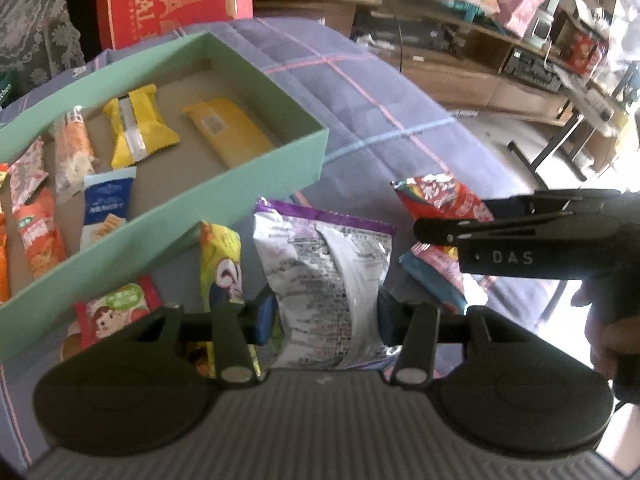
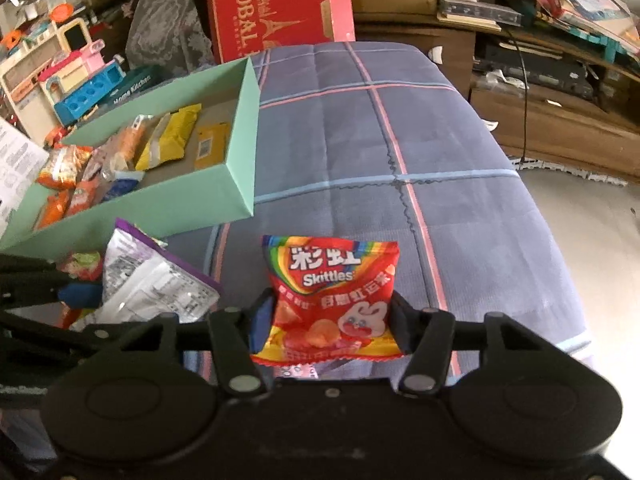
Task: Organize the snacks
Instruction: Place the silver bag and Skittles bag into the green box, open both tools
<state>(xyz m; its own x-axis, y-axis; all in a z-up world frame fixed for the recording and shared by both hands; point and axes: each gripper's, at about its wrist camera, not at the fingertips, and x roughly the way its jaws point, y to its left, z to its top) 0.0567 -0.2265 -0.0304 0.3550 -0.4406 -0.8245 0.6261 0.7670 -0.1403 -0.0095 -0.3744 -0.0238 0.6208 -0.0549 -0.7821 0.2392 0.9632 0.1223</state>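
In the left wrist view my left gripper point(image 1: 326, 320) is shut on a silver bag with a purple edge point(image 1: 324, 272), pads pressing on both its sides. The right wrist view shows my right gripper point(image 2: 328, 320) shut on a red Skittles bag point(image 2: 332, 296), held upright above the cloth. The mint green box point(image 1: 240, 184) lies to the left, with several yellow, orange and blue-white packets inside. A yellow-green packet point(image 1: 220, 264), a red and green packet point(image 1: 116, 312) and a teal and pink packet point(image 1: 440, 276) lie loose on the cloth by the box.
A blue plaid cloth point(image 2: 340, 140) covers the surface, which drops off at the right. A red carton point(image 2: 272, 4) stands behind the box. A toy kitchen set point(image 2: 60, 72) sits to the far left, and cluttered wooden shelves point(image 2: 540, 80) stand at the right.
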